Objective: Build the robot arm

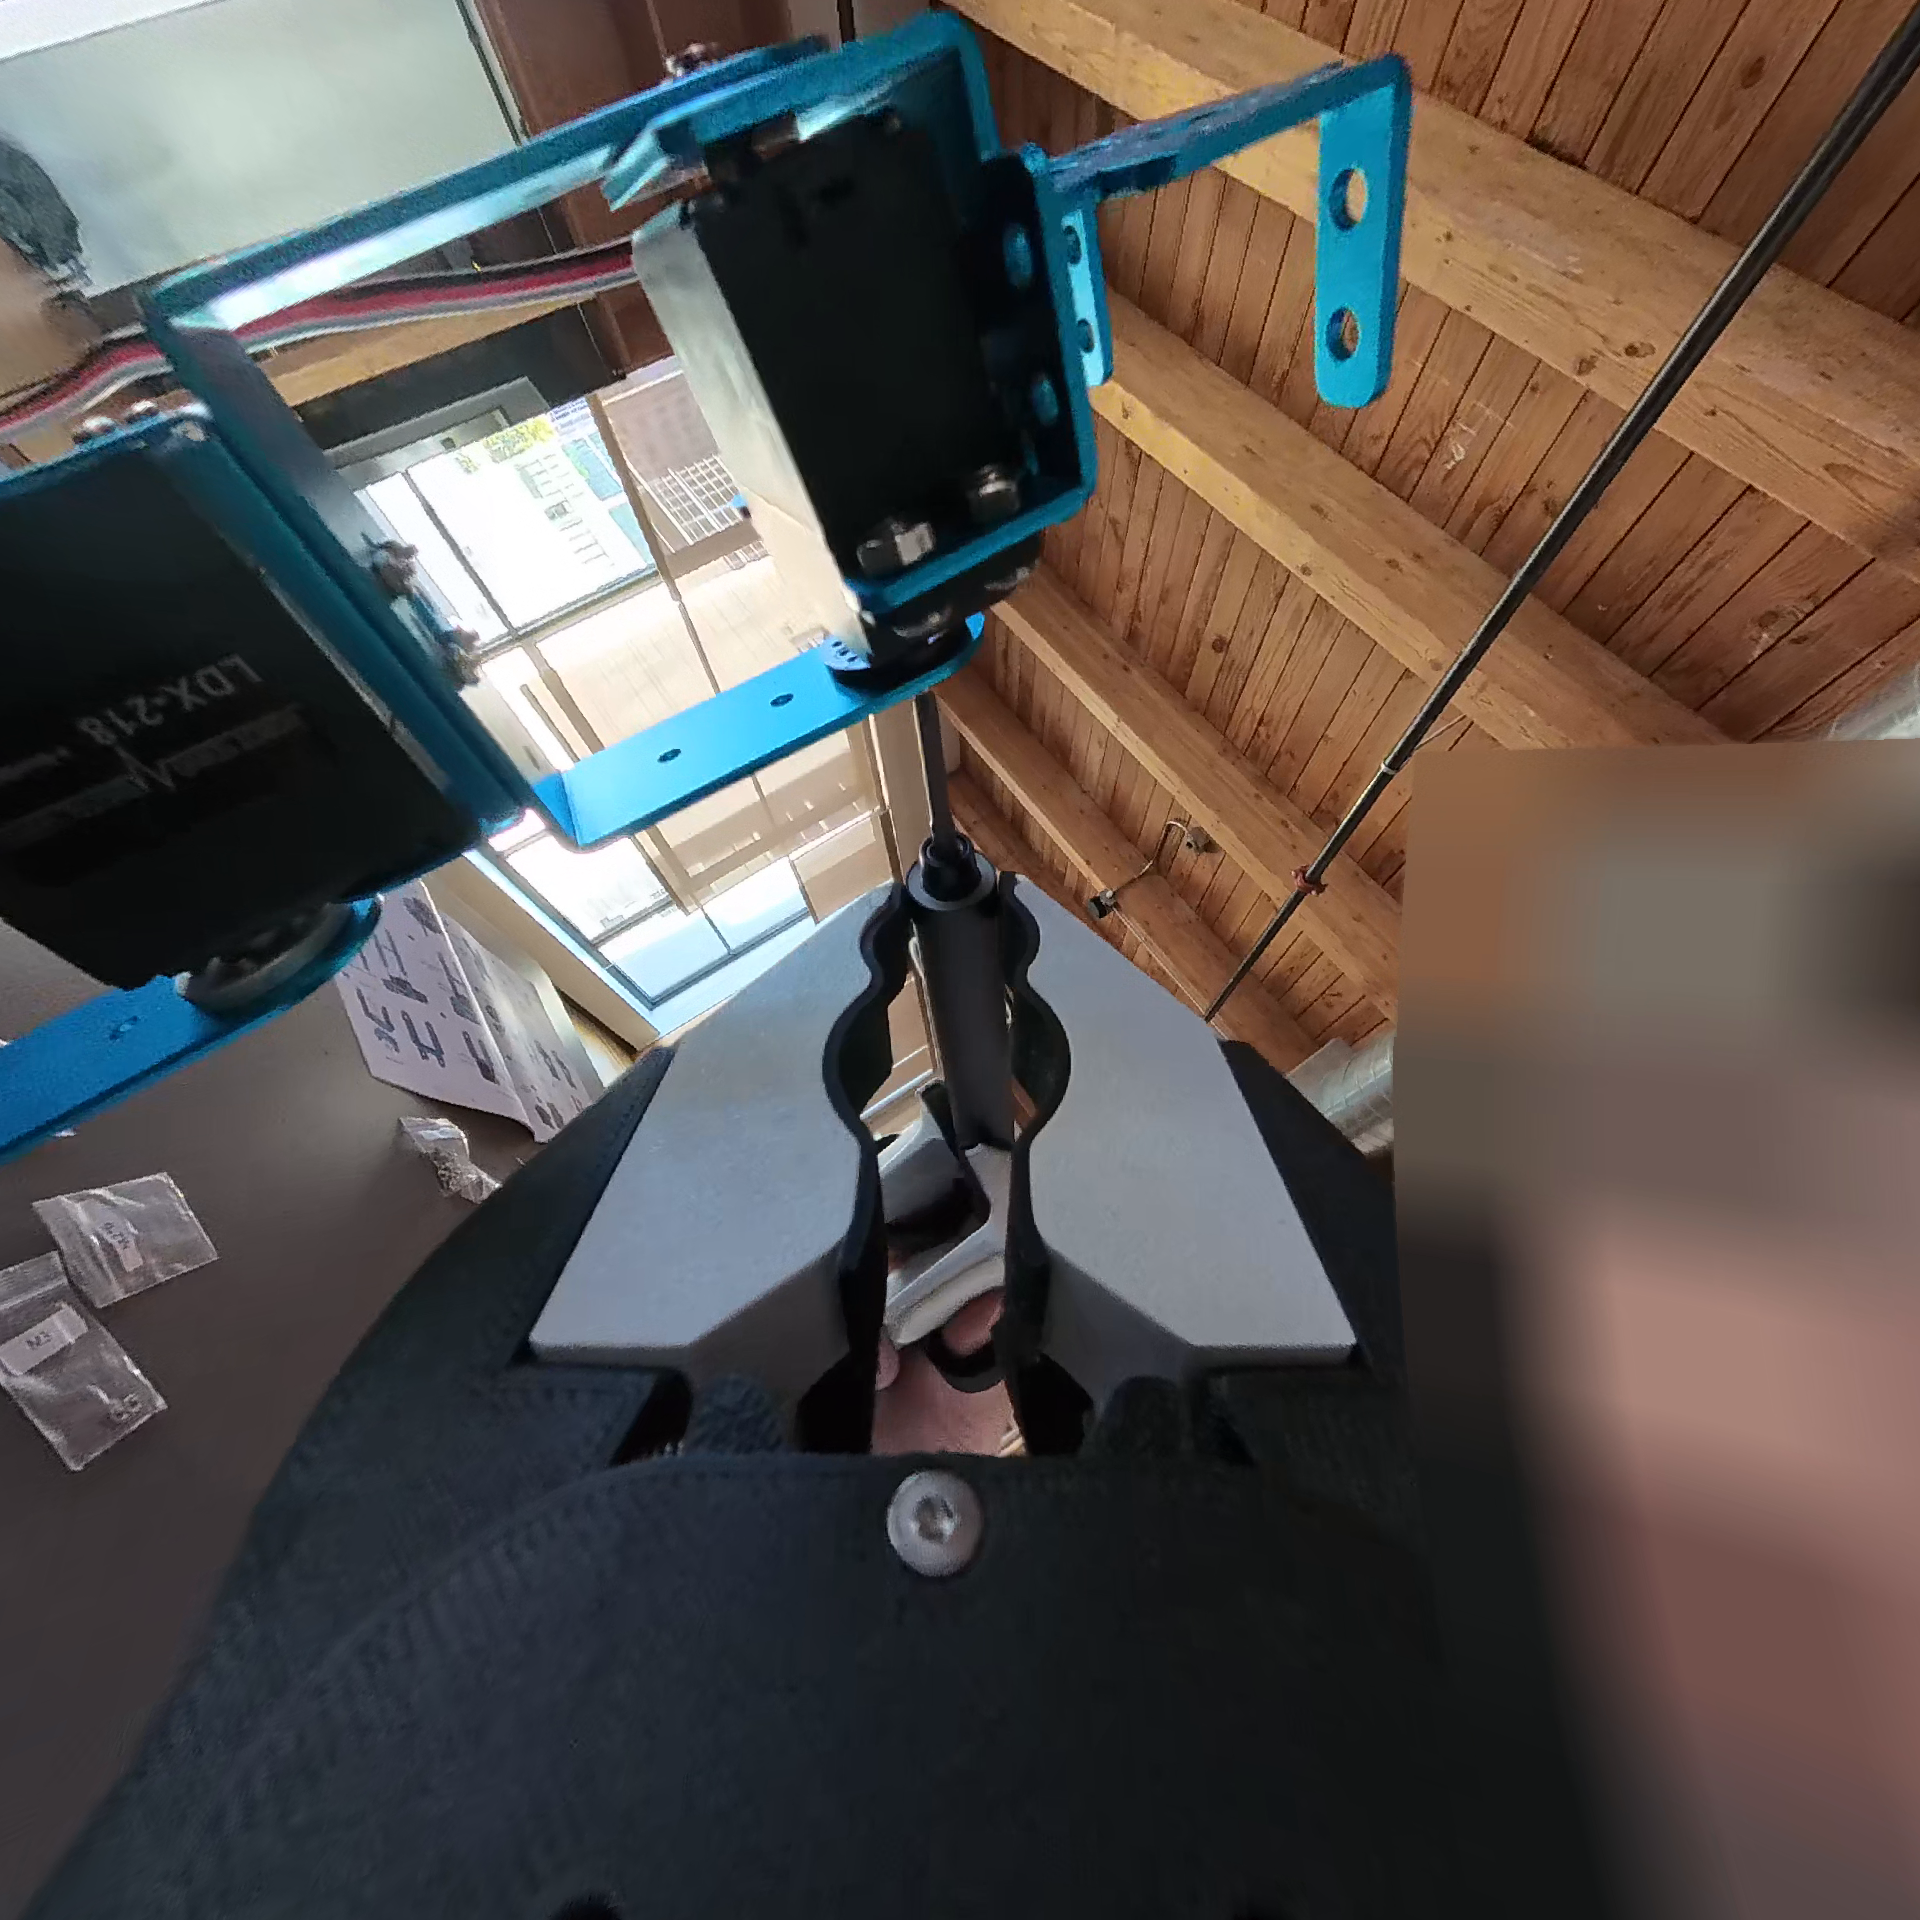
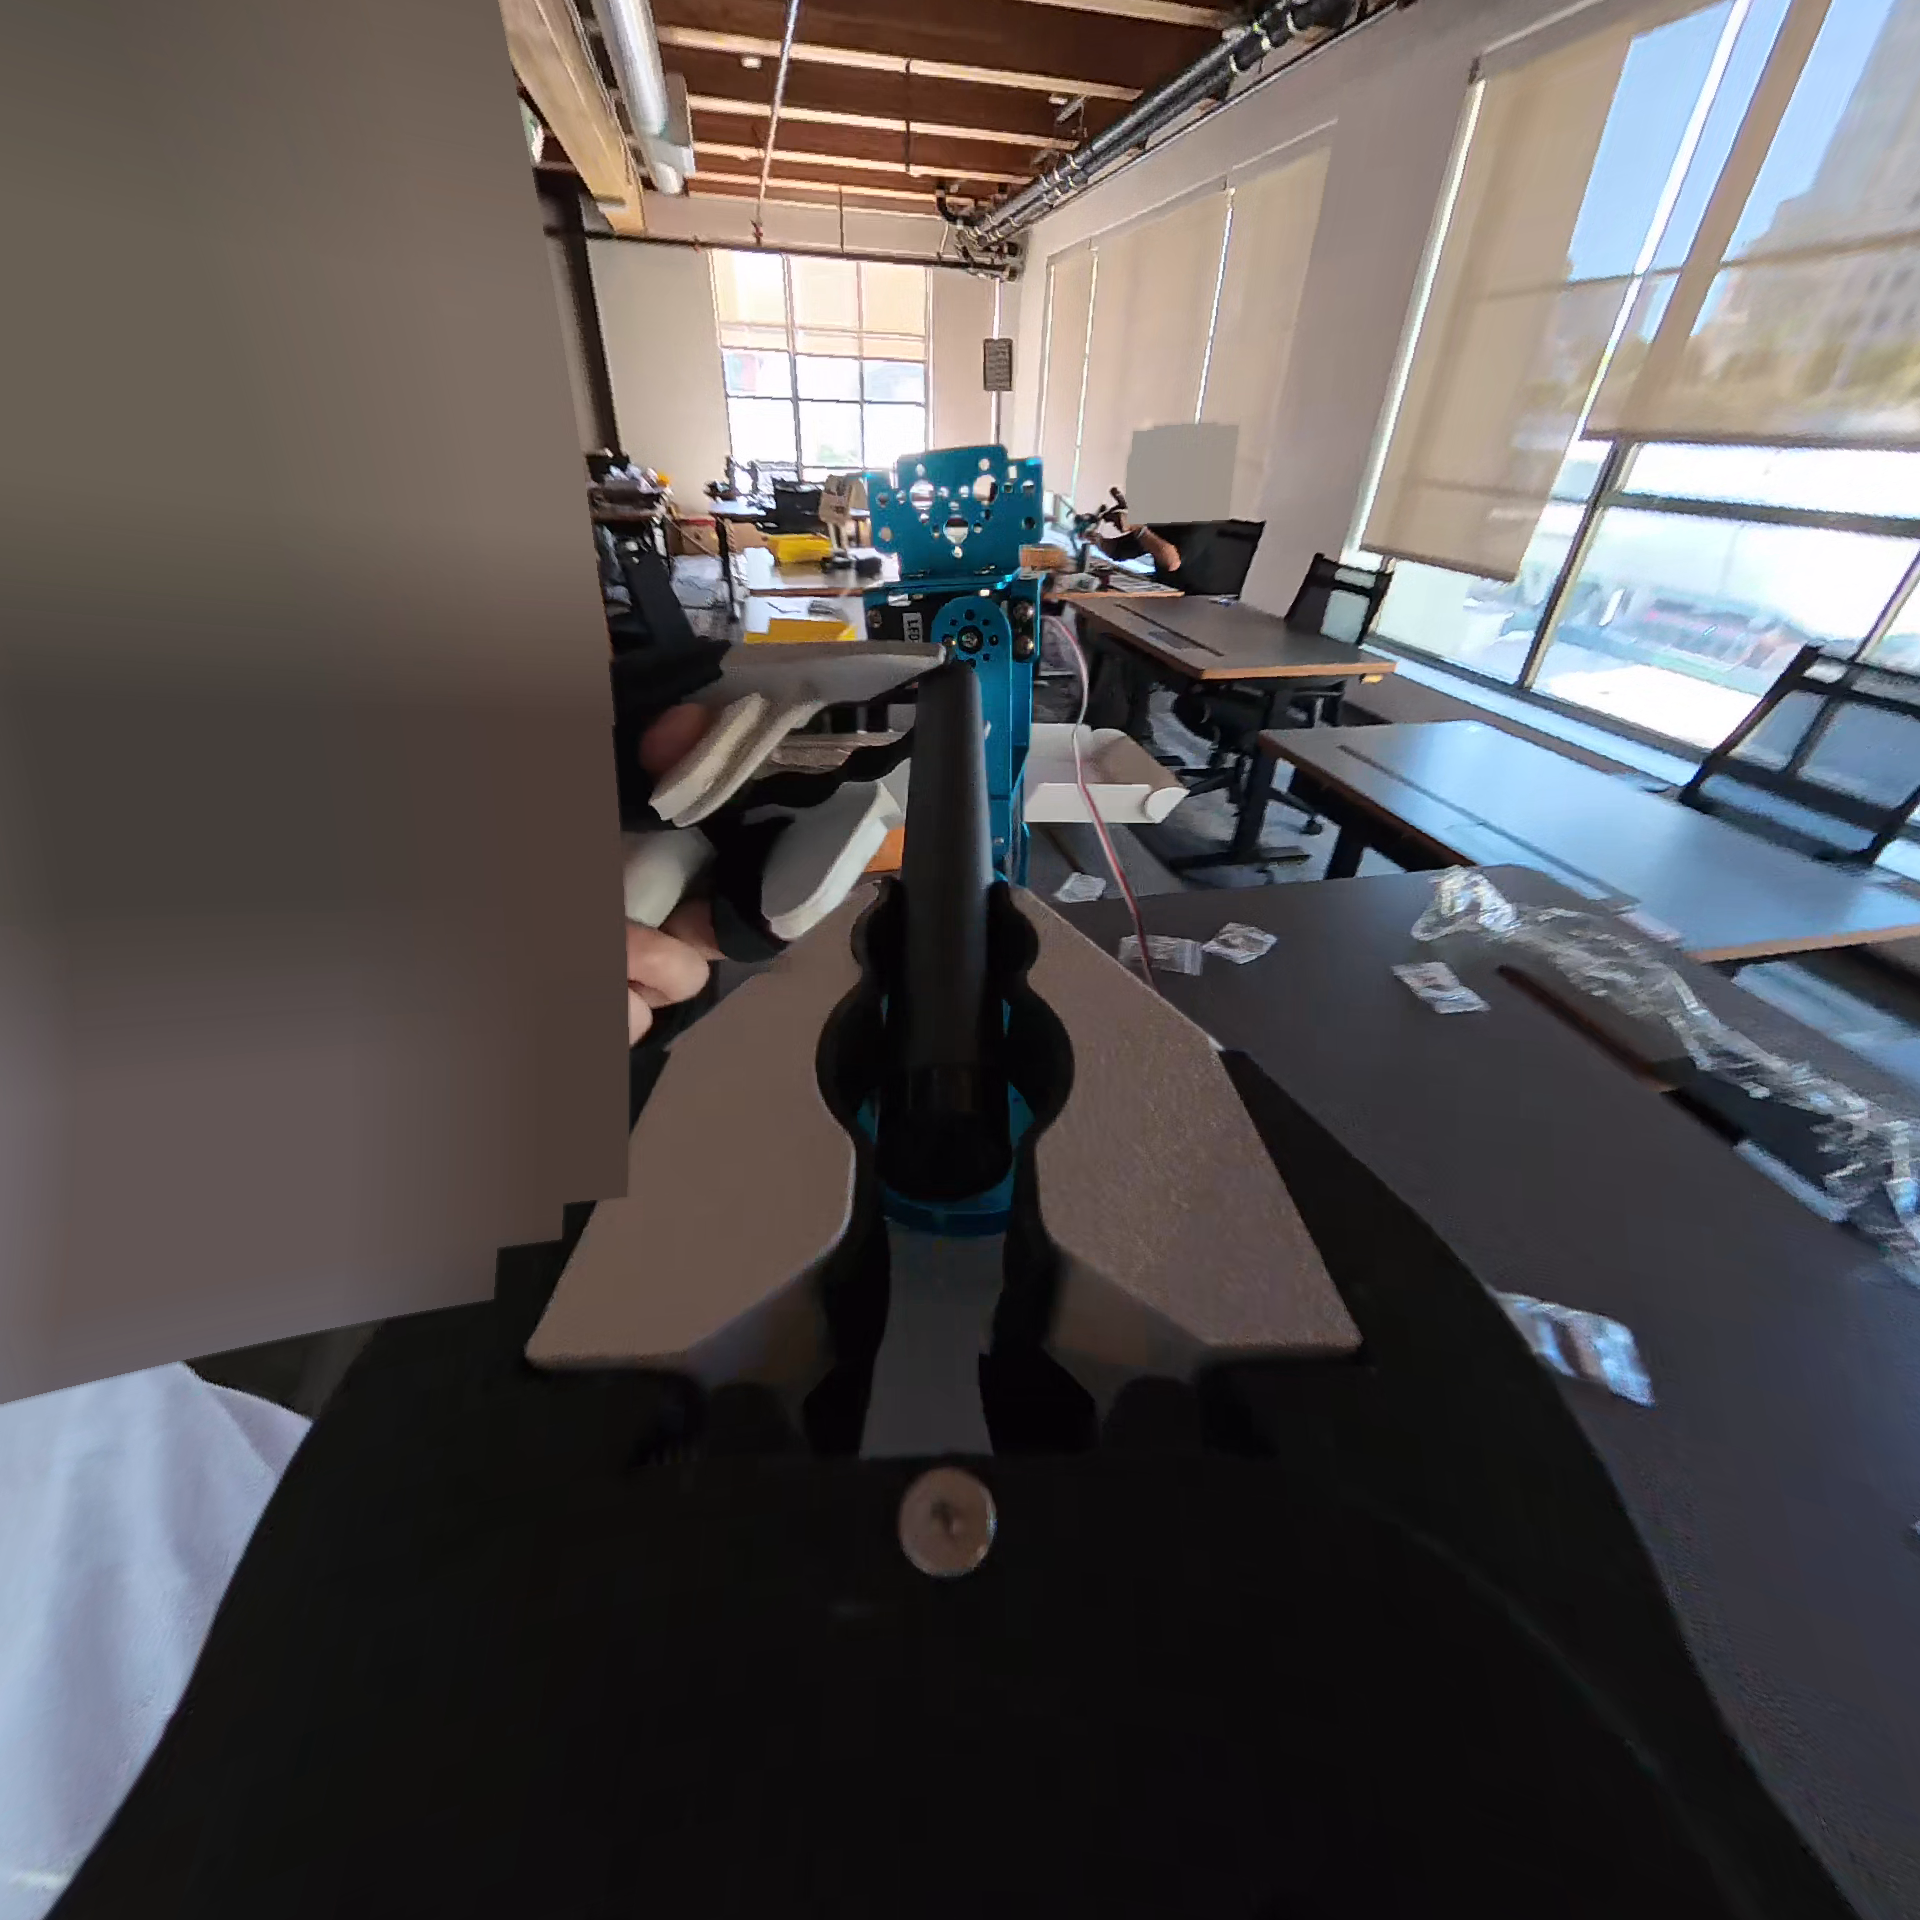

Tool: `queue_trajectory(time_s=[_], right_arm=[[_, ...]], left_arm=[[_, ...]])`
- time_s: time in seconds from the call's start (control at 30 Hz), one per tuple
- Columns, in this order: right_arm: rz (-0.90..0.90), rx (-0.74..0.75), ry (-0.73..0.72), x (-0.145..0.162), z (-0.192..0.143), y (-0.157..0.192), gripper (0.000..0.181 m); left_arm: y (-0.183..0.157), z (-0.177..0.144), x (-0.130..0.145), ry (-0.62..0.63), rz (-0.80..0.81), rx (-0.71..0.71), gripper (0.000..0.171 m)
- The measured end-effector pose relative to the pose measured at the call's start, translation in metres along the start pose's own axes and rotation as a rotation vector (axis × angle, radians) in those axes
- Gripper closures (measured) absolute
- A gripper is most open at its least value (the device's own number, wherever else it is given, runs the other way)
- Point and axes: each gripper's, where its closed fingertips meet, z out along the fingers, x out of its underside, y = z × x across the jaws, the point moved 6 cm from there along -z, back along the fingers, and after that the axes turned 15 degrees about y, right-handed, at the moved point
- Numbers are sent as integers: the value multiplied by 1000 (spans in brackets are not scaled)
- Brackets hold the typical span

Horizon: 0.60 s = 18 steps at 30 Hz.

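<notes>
Two fingers of my left gripper point(image 1: 956, 904) are pressed together on a black screwdriver point(image 1: 961, 997), pinching it at the collar where the handle meets the shaft. Its long axis runs straight ahead along the fingers. The thin shaft points up and away to a round blue disc point(image 1: 909, 649) on the underside of the blue bracket assembly point(image 1: 727, 727). The tip appears to reach the disc, though I cannot confirm contact. The assembly hangs above and ahead of the gripper, its black servo bodies spreading off to the left. Small clear bags point(image 1: 125, 1236) lie on the dark table point(image 1: 260, 1403), well apart from the tool.

From the right wrist, the right gripper point(image 2: 940, 914) has its fingers drawn close around the thick end of the screwdriver point(image 2: 940, 831). The tool tapers forward along the fingers toward the blue bracket assembly point(image 2: 956, 520), which stands directly ahead. A blue part also sits in the gap beneath the handle, so I cannot tell which of the two the pads actually press. The left gripper point(image 2: 904, 727) comes in from the left and meets the far, narrow end of the handle, so it is the nearer one to the assembly. More small clear bags point(image 2: 1236, 940) and crumpled plastic wrap point(image 2: 1662, 997) lie to the right on the table point(image 2: 1403, 1091).
</notes>
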Motion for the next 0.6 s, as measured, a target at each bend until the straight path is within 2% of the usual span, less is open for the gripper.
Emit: queue_trajectory(time_s=[0.03, 0.23, 0.6], right_arm=[[29, -16, -5, 0, 0, -1, 164], [189, -78, -28, 1, 1, 0, 165], [310, -97, -21, 3, 1, 7, 164]], left_arm=[[0, 0, 0, -3, 4, 0, 157], [-1, -1, 1, -13, 63, -16, 156], [-1, -3, 3, -5, 91, -17, 156]])
